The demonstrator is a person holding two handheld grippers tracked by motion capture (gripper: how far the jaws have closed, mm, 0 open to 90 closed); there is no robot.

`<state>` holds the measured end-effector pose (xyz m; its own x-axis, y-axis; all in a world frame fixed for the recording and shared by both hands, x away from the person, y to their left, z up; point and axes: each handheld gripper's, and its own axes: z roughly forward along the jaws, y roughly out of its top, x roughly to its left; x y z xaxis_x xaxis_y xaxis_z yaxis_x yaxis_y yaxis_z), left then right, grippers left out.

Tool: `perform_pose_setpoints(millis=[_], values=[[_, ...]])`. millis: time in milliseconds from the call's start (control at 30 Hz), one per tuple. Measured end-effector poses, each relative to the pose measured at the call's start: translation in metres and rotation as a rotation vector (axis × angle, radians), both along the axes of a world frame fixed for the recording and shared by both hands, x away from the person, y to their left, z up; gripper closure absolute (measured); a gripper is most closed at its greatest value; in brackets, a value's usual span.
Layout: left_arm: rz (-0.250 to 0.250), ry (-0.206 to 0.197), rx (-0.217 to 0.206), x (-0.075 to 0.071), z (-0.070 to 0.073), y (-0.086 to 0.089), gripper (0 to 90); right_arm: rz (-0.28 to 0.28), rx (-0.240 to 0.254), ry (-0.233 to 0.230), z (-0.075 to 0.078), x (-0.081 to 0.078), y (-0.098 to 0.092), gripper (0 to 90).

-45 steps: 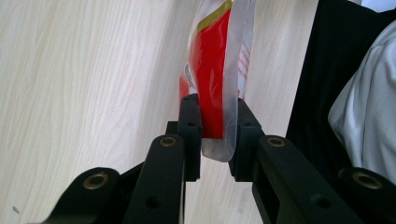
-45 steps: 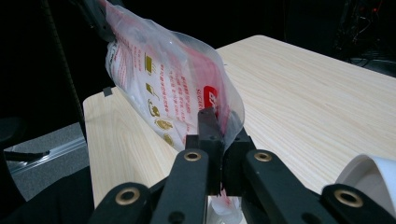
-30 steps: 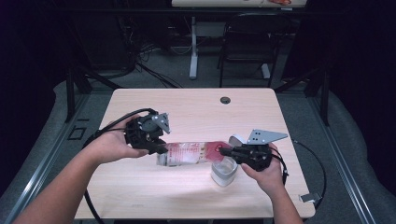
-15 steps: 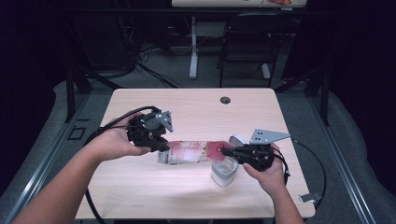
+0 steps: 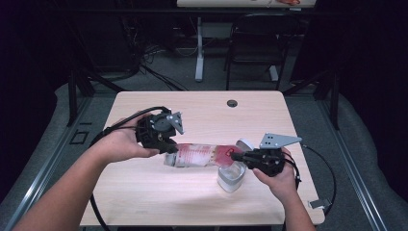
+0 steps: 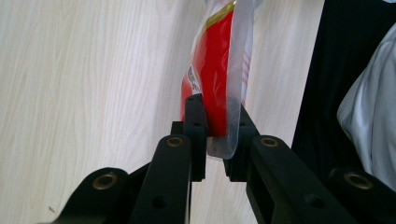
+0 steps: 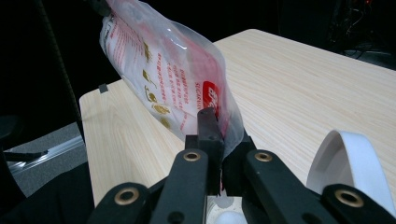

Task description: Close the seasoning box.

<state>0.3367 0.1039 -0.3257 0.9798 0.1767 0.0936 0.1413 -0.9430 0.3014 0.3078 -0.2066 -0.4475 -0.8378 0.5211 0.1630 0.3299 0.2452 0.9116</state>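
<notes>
Tongs (image 5: pixel 169 147) (image 5: pixel 236 156) clamp plastic pouch (image 5: pixel 202 155) at both ends.

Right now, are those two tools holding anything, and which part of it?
Yes. Both hold one red-and-clear plastic pouch stretched between them: the left hand-held gripper clamps one end edge, the right hand-held gripper the opposite end.

One desk (image 5: pixel 144 192) carries the work. Two claws are over it, a left claw (image 5: pixel 169 146) and a right claw (image 5: pixel 236 156), each in one of the person's two hands. One clear plastic pouch with red print (image 5: pixel 202 155) hangs between them. One clear plastic container (image 5: pixel 231 177) sits on the desk, with one white lid (image 5: pixel 245 144) beside it. One dark round grommet (image 5: pixel 232 103) lies near the far edge. One black chair (image 5: pixel 255 45) stands behind.
</notes>
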Motion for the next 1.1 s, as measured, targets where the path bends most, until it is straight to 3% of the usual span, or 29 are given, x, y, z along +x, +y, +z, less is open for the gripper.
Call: perform_pose_setpoints(millis=[667, 1100], values=[[-0.014, -0.027, 0.031, -0.0008, 0.0053, -0.0062, 83.6, -0.005, -0.012, 0.011, -0.0025, 0.0006, 0.0008, 89.0], [-0.022, -0.035, 0.028, -0.001, 0.0103, -0.0102, 83.6, -0.013, -0.007, 0.008, -0.0012, 0.0002, -0.0023, 89.0]])
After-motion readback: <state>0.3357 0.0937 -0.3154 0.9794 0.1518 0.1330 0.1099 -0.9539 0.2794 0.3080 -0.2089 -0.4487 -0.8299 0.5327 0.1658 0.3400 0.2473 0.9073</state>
